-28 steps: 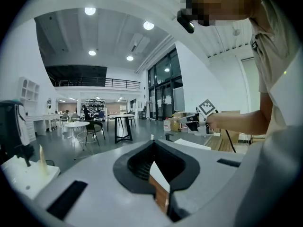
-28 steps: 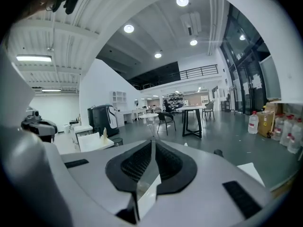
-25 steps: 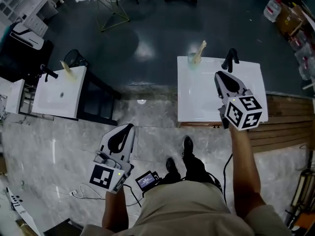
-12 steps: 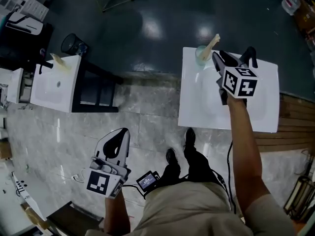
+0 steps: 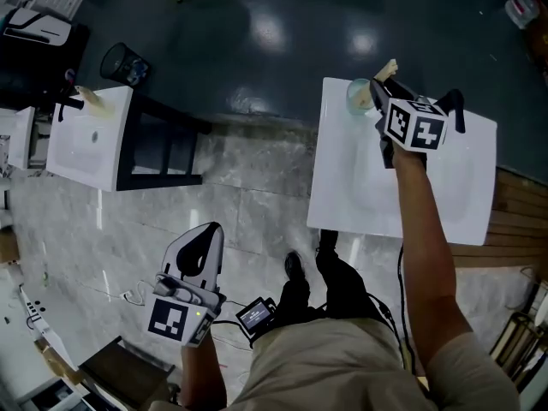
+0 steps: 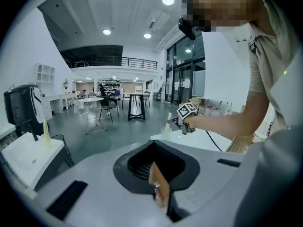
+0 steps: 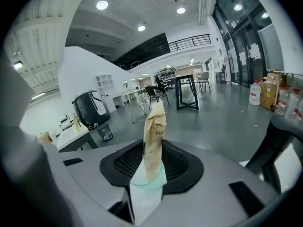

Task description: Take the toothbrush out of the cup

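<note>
Closing from this spot is where I could spoil things. My right tool [image 5: 382, 90] has its jaws spread. The pale green cup [image 7: 146, 191] shows in the gap between them, and the paper-wrapped toothbrush [image 7: 154, 135] stands up out of it, straight ahead along the tool's line. Nothing is pinched yet.

If I squeeze at this height I judge I'd catch the cup wall as well as the brush, or nudge the cup forward. The cup looks light and thin, so it would likely tip or slide. The wrapper also looks soft, so a pinch near its top might crumple or slip instead of lifting the brush.

The cup stands near the counter [image 5: 355, 191] corner ahead of the tool, with the rim just beyond it and to the tool's left, and dark floor [image 5: 282, 67] past that. A push forward could send it over. The black faucet [image 5: 455, 108] rises just to the tool's right, so swinging that way is cramped. Above the tool is free, and behind it the counter is bare, so I'd go up and back.

My left tool [image 5: 205, 234] hangs low, well apart from the counter, jaws pressed together on nothing.
</note>
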`<action>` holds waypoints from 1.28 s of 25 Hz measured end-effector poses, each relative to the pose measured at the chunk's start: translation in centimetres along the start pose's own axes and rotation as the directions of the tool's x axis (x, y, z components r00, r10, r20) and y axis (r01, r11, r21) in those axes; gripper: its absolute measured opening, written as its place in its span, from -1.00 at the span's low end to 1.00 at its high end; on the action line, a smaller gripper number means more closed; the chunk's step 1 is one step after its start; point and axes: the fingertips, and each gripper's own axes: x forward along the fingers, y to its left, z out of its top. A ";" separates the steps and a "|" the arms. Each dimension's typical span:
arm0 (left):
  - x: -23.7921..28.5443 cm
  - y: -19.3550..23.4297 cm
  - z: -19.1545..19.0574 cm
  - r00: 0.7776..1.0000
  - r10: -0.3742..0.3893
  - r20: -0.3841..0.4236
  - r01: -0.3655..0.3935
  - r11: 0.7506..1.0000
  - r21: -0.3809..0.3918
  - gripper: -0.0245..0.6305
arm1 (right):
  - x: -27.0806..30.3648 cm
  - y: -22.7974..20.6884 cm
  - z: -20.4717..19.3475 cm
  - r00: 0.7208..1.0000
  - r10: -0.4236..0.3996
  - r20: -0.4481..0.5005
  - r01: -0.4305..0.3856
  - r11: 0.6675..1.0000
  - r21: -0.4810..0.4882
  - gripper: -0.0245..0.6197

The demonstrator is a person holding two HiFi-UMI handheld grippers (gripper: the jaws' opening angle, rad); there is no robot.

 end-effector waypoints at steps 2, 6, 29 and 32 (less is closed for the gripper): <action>0.5 0.1 0.3 1.000 -0.006 0.020 0.006 1.000 -0.007 -0.91 | 0.3 -0.3 -0.1 1.000 -0.013 0.003 0.013 1.000 0.003 -0.67; 1.1 0.2 0.2 1.000 -0.013 0.023 0.013 1.000 -0.015 -0.91 | 0.1 -0.6 0.0 1.000 -0.026 0.018 0.026 1.000 0.001 -0.85; -4.3 2.1 9.4 0.978 0.048 0.203 -0.066 0.995 0.081 -0.91 | -17.7 11.6 11.3 0.931 0.136 0.338 -0.025 0.950 -0.312 -0.88; -6.8 3.6 10.3 0.961 0.105 0.255 -0.126 0.990 0.070 -0.91 | -19.8 16.4 11.8 0.913 0.221 0.342 -0.080 0.921 -0.382 -0.88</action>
